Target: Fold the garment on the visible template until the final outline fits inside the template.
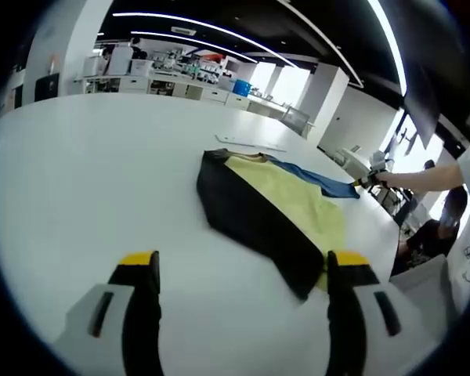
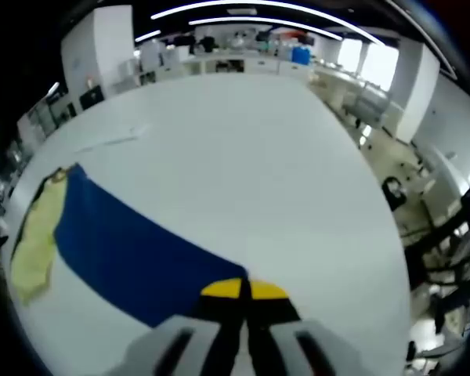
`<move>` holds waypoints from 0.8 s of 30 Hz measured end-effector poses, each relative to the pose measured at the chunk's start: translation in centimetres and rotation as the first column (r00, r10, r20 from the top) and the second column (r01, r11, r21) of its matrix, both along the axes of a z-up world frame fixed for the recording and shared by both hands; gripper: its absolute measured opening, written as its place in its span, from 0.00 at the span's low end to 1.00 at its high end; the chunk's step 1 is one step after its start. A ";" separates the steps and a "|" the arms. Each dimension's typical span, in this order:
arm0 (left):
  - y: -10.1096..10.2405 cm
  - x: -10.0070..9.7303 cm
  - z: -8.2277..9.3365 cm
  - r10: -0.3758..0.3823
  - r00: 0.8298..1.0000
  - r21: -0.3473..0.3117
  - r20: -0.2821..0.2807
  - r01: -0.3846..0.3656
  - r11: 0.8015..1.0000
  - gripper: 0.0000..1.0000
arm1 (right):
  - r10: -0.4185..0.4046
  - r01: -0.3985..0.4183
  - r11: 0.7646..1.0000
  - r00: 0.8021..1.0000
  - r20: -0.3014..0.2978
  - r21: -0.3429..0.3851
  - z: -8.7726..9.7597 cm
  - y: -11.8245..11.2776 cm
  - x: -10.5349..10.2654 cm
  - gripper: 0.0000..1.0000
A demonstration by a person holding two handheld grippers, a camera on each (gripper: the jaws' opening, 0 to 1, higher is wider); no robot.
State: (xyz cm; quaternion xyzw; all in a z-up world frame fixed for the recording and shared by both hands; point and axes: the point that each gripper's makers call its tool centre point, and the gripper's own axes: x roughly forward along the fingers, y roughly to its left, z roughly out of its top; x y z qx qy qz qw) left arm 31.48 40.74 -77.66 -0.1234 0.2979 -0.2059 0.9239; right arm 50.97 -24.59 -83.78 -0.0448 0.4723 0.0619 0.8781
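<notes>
Garment (image 1: 278,211), black, yellow and blue, spread flat on the white table (image 1: 102,180), well ahead of the left gripper (image 1: 243,262) and nearer the table's right edge. Left gripper's yellow-tipped fingers (image 1: 139,258) spread wide apart over bare tabletop, holding nothing, touching nothing. In the right gripper view, right gripper (image 2: 243,291) clenched, fingertips pressed together on the blue panel's near edge of the garment (image 2: 125,251), apparently pinching the cloth.

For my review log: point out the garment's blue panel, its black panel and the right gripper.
blue panel (image 2: 133,254), right gripper view, middle of the cloth.
black panel (image 1: 251,219), left gripper view, middle of the dark strip.
right gripper (image 2: 244,291), right gripper view, between its yellow tips.
</notes>
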 end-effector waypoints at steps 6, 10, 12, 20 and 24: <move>-0.3 -0.2 -0.3 -0.003 1.000 -0.001 -0.006 0.003 1.000 0.85 | -0.001 0.001 1.000 1.000 -0.004 0.004 -0.3 0.1 -0.1 0.00; -0.6 -0.3 -0.3 0.000 1.000 -0.007 -0.008 0.000 1.000 0.85 | -0.005 0.005 1.000 1.000 -0.003 0.013 -0.3 0.4 -0.3 0.00; -0.6 -0.3 -0.3 -0.002 1.000 -0.006 -0.010 0.002 1.000 0.85 | -0.017 0.016 0.999 1.000 0.006 0.041 -0.2 0.4 -0.1 0.00; -1.4 -0.2 0.3 -0.001 1.000 -0.012 0.001 0.001 1.000 0.85 | -0.011 0.009 0.998 0.999 0.037 0.064 0.3 -0.5 0.2 0.16; -1.7 -0.1 0.4 -0.006 1.000 -0.020 0.008 0.007 1.000 0.85 | 0.027 -0.034 0.996 0.996 0.084 0.085 1.2 -0.5 0.0 0.27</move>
